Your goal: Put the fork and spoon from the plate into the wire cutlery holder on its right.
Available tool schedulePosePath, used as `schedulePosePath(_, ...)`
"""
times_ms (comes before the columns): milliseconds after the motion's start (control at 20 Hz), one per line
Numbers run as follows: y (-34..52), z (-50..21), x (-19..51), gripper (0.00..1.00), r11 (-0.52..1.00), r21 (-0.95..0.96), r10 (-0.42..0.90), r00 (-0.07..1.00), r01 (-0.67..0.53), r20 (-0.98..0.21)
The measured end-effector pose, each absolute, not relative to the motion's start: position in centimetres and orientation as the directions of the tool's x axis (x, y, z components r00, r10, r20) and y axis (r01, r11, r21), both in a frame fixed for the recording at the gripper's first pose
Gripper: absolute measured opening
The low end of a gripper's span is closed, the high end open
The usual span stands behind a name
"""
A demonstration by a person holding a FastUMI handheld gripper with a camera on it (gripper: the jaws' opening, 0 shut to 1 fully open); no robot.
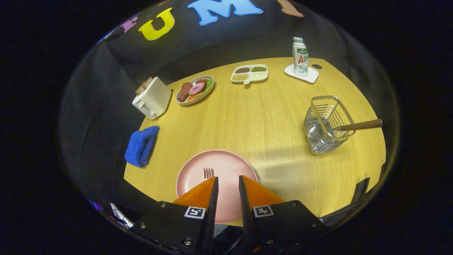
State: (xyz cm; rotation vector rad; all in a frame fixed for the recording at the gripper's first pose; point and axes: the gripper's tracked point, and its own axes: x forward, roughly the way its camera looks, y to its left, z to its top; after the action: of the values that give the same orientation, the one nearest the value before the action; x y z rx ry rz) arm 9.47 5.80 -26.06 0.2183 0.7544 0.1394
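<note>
A pink plate (230, 163) sits on the wooden table at its near edge, right under my gripper (228, 179). The fingers stand a little apart, open, and only bare plate shows in the gap. The fork (208, 173) lies on the plate; its tines poke out just ahead of the left finger, which hides the handle. To the right stands the wire cutlery holder (324, 124). A utensil with a wooden handle (361, 125) leans out of it to the right, its head hidden among the wires.
A white toaster (152, 97) and a blue cloth (141, 145) lie along the table's left side. At the back are a plate of food (195, 89), a divided snack tray (249, 73) and a bottle (300, 56) on a white coaster (302, 75).
</note>
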Motion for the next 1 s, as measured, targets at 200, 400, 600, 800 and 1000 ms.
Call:
schedulePosePath(200, 9.0, -28.3, 9.0, 0.35, 0.963, 0.259, 0.242, 0.675, -0.077, -0.697)
schedulePosePath(400, 11.2, -31.1, 8.4, 0.41, 0.959, 0.268, 0.263, 0.620, -0.088, -0.739)
schedulePosePath(600, 12.4, -33.0, 7.6, 0.44, 0.960, 0.266, 0.265, 0.578, -0.085, -0.772)
schedulePosePath(800, 12.9, -34.9, 7.2, 0.44, 0.966, 0.243, 0.250, 0.544, -0.087, -0.801)
schedulePosePath(1000, 13.4, -36.3, 6.7, 0.44, 0.966, 0.242, 0.251, 0.511, -0.087, -0.822)
